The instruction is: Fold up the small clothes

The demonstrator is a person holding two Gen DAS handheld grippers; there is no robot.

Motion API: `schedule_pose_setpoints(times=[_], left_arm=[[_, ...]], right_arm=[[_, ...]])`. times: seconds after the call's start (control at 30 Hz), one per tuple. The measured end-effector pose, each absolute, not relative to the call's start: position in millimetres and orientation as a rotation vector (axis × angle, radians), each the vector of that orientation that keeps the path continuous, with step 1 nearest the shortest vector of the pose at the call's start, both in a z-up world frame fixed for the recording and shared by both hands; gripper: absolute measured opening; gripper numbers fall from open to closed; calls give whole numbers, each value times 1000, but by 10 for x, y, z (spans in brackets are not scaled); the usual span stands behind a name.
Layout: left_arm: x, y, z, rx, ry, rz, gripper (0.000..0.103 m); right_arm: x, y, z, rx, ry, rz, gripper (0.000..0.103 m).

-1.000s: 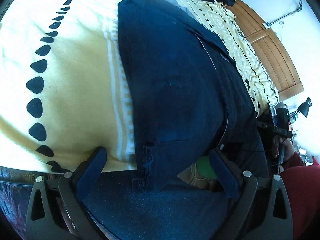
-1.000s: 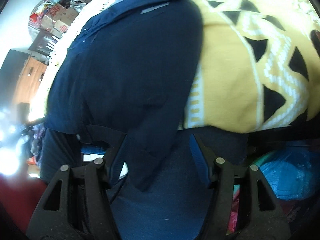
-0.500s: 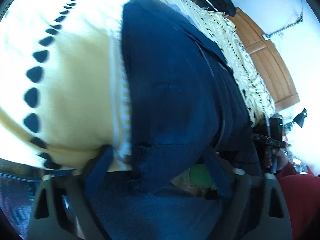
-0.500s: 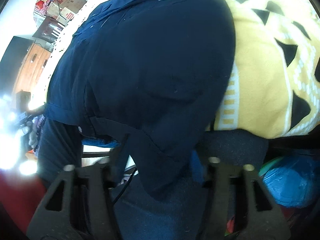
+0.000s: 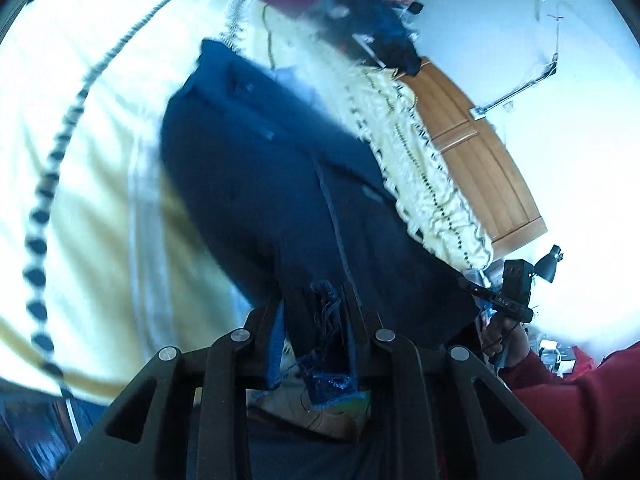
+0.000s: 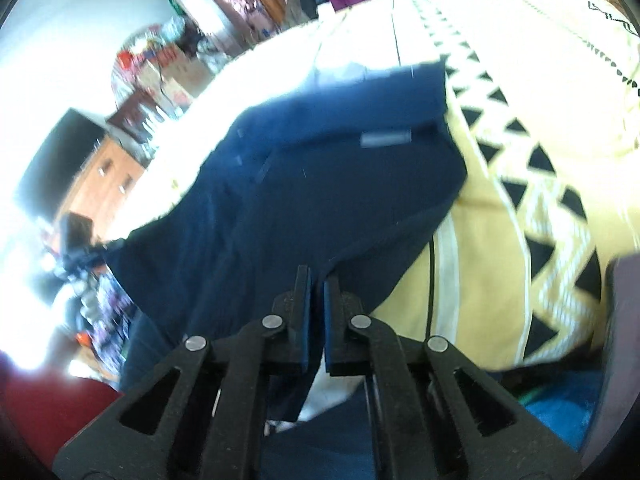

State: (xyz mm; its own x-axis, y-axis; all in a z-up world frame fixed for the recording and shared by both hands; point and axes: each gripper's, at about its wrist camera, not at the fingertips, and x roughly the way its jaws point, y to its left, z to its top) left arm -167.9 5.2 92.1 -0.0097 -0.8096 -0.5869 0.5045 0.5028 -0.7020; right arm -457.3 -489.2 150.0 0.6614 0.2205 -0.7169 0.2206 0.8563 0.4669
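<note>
A second ago both sets of tongs gaped; now our left tongs [image 5: 316, 312] pinch the frayed hem and our right tongs [image 6: 316, 300] the other hem of the navy shorts [image 5: 272, 168] at the bed's [image 5: 100, 160] near edge, ready to fold.

Both grippers [image 5: 316, 312] [image 6: 316, 300] matte black plastic w/ silver rivets, blue finger pads [image 5: 276, 344]; person's sleeve [image 5: 580, 392] dark red.

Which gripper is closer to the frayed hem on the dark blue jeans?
Left. The left gripper is shut right on the frayed hem of the dark blue jeans. The right gripper clamps a smooth edge instead, with no fraying visible there.
</note>
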Motion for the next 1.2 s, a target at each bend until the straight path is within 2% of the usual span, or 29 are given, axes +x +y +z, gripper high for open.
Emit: schedule_pose_setpoints(times=[0.1,0.17,0.27,0.33,0.4,0.43,0.47,0.6,0.7,0.77,0.8,0.83,1.2], left_arm=[[-1502,46,1080,-396,1148,-1087,19],[-1374,87,1237,-461,1097,-1102,11],[-1172,37,1461,-490,1036,-1129,11],[-1077,-76,1454,-402,1084,-1159,11],[-1042,-142,1296,-358,1177,-1128,28],[-1016,-145,1190,-340,1249,-1108,47],[-1018,-124,1091,-299,1297,-1061,52],[-1193,91,790,-218,1393,-975,52],[-1315,216,622,-224,1448,-942,52],[-1410,231,526,-183,1477,-938,53],[-1454,222,497,-148,1487,-932,53],[-1490,219,478,-118,1499,-928,54],[-1666,118,164,-92,1484,-983,55]], right_arm=[[-4481,-5011,1693,600,805,17,3],[-4415,-5140,1800,626,771,22,2],[-4279,-5317,1854,643,755,38,1],[-4200,-5361,1812,621,781,18,0],[-4188,-5329,1737,622,812,29,0],[-4202,-5317,1692,617,832,35,0],[-4215,-5296,1638,616,851,36,0],[-4296,-5193,1309,638,955,70,4],[-4330,-5054,1062,544,1067,39,6],[-4366,-4999,926,514,1121,21,19],[-4400,-4972,866,501,1145,12,30],[-4434,-4958,838,495,1155,6,36],[-4784,-5005,611,541,1251,-15,38]])
